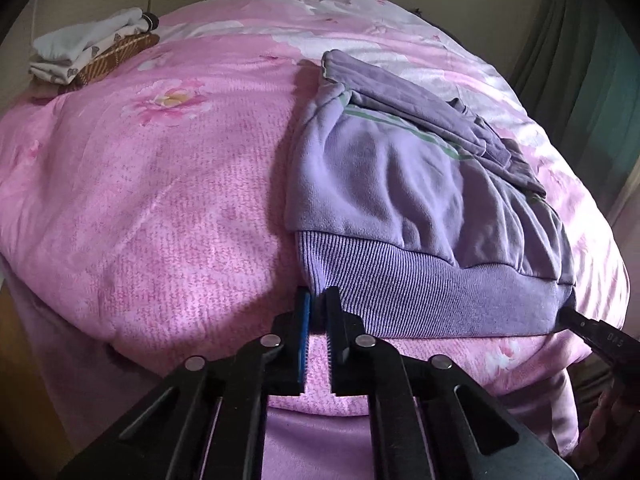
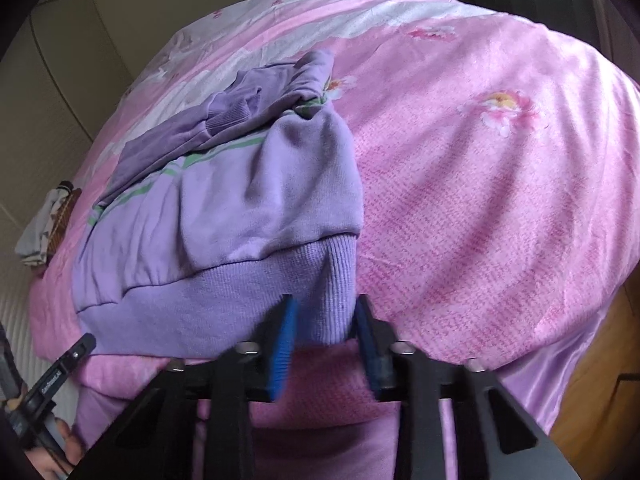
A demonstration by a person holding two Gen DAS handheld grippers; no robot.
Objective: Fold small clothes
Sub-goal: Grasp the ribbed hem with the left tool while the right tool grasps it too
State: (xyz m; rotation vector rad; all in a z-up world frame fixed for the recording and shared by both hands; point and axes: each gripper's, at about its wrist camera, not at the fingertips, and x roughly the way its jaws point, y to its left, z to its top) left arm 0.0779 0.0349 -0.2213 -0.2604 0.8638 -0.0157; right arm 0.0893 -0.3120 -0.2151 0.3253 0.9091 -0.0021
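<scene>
Both grippers at the near hem of a purple sweatshirt (image 1: pixel 400 184) on a pink quilt (image 1: pixel 160 184).

The left gripper (image 1: pixel 318 300) is pinched nearly closed on the ribbed hem's left corner — the right gripper (image 2: pixel 326 312), jaws parted, straddles the right corner without clamping. Folded clothes (image 1: pixel 88 46) lie well apart.

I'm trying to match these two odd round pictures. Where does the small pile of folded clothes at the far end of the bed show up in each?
Left wrist view: the folded pile sits at upper left, far across the pink quilt.
Right wrist view: the same pile is small, at the left edge, halfway down.
Shared landmark: the purple sweatshirt, right of centre in the first, left of centre in the second.
</scene>
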